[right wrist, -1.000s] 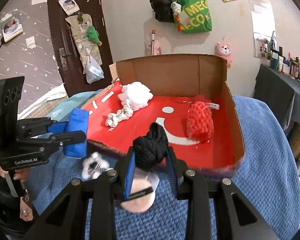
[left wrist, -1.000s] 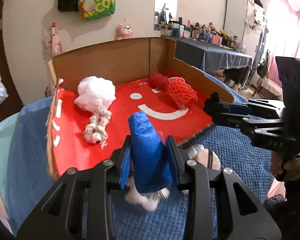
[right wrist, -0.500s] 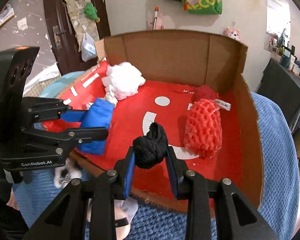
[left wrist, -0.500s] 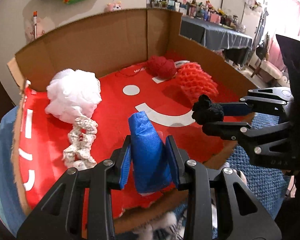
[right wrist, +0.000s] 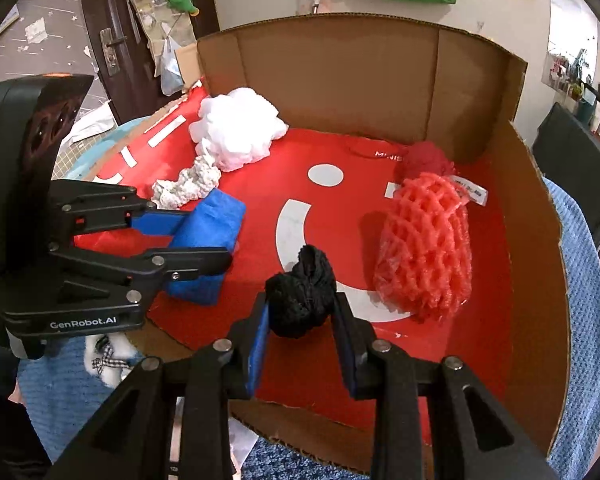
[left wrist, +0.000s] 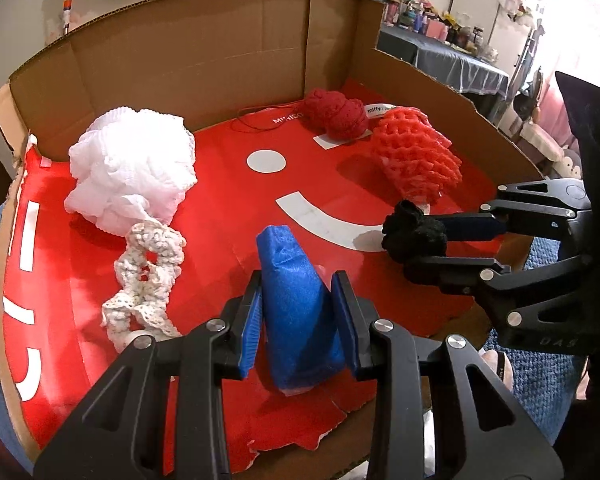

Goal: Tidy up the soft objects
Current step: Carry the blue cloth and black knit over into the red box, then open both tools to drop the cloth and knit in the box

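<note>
The blue foam piece sits clamped between the two pads of the left gripper, which pinches it from both sides over the front part of the red floor of the cardboard box. It is a soft, matte, bright blue wedge, wider at the bottom and tapering toward a rounded top; in the left wrist view its long axis runs upward and slightly away along the fingers, its narrow end toward the back wall of the box, with its lower end hanging just below the pads. From the right wrist view the same blue foam piece appears as a blocky bundle held by the left gripper, near the white crocheted strip. The black knitted ball is squeezed between the pads of the right gripper, a lumpy, dark, roughly round clump with no clear long axis, rising above the fingertips over the white smile mark on the box floor. In the left wrist view the black knitted ball lies to the right of the blue piece, held by the right gripper near the front edge. Farther in lie a white mesh puff at the left, touching the crocheted strip, and a red foam net sleeve beside a dark red yarn ball at the right rear.
</note>
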### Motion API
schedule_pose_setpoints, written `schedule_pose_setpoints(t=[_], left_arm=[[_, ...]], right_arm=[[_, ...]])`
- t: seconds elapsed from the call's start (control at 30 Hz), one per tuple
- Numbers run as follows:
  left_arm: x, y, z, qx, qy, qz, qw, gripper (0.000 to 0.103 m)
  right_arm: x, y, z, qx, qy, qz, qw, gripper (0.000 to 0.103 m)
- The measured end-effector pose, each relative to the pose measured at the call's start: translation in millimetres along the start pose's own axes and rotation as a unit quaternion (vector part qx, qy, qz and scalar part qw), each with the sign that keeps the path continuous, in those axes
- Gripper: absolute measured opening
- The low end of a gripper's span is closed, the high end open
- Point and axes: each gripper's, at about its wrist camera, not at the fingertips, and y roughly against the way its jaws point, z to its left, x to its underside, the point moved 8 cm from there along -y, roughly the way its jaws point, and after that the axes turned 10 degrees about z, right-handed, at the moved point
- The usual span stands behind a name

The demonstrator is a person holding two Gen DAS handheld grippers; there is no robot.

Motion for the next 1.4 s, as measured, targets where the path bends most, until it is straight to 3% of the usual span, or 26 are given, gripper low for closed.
schedule_pose_setpoints(t=[0.37, 0.47, 0.77, 0.93, 1.2, 1.4], left_arm=[[1, 1, 1, 0.001, 0.001, -0.004, 1.0, 0.032], [1, 1, 1, -0.001, 0.0, -0.006, 1.0, 0.043], [1, 0, 2, -0.003, -0.003, -0.009, 1.0, 0.048], [0, 3, 1, -0.004, -0.005, -0.016, 0.9999, 0.056], [1, 6, 1, -0.008, -0.002, -0.019, 0.9998, 0.057], [-1, 10, 1, -0.01, 0.001, -0.028, 0.9996, 0.063]], right_arm=[[0, -5, 1, 0.0, 0.0, 0.006, 1.0, 0.033], [1, -5, 1, -0.001, 0.0, 0.007, 1.0, 0.033], [2, -7, 0, -0.007, -0.002, 0.011, 1.0, 0.036], [2, -7, 1, -0.005, 0.0, 0.01, 1.0, 0.046], [2, -5, 2, -0.006, 0.0, 0.01, 1.0, 0.047], [2, -4, 2, -0.006, 0.0, 0.01, 1.0, 0.048]])
